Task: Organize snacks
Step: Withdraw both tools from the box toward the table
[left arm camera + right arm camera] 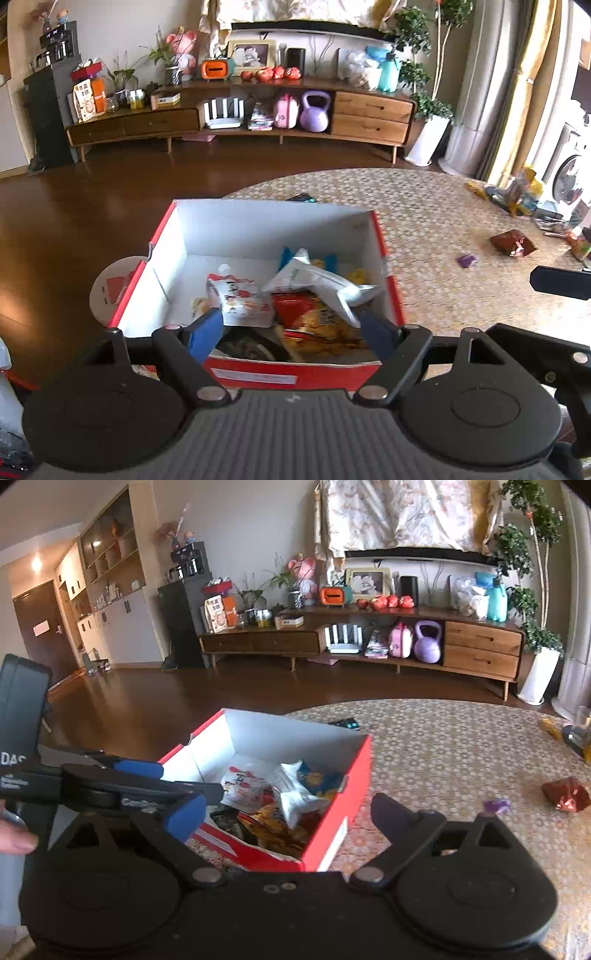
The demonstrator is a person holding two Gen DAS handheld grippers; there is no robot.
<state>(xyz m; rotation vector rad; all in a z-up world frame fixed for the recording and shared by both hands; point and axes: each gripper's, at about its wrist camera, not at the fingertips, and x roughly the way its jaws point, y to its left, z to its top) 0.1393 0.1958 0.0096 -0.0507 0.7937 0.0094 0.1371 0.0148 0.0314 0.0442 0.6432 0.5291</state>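
While both grippers hang above the near end of the desk [424, 206], each stands with its jaws spread and nothing between them. The left gripper [291, 332] is poised over the near wall of the red box [295, 373], its blue pads [205, 332] apart and touching none of the contents. The right gripper [288, 812] sits to the right of that box, jaws at full spread and bare; only one blue pad [186, 816] shows clearly in the right wrist view.

The snacks lie loose inside the box, against its near and right sides: a white pouch with red print [240, 302], a white crumpled packet [321, 284] tilted across the pile, a red and yellow bag [314, 321] under it, and a blue and yellow packet [319, 781] toward the far side. The box's far left floor is bare white.

Outside the box, on the patterned desk cover, a dark red wrapped snack [513, 242] and a small purple wrapper [466, 260] rest well apart from it. More packets [521, 194] cluster at the desk's far right edge.
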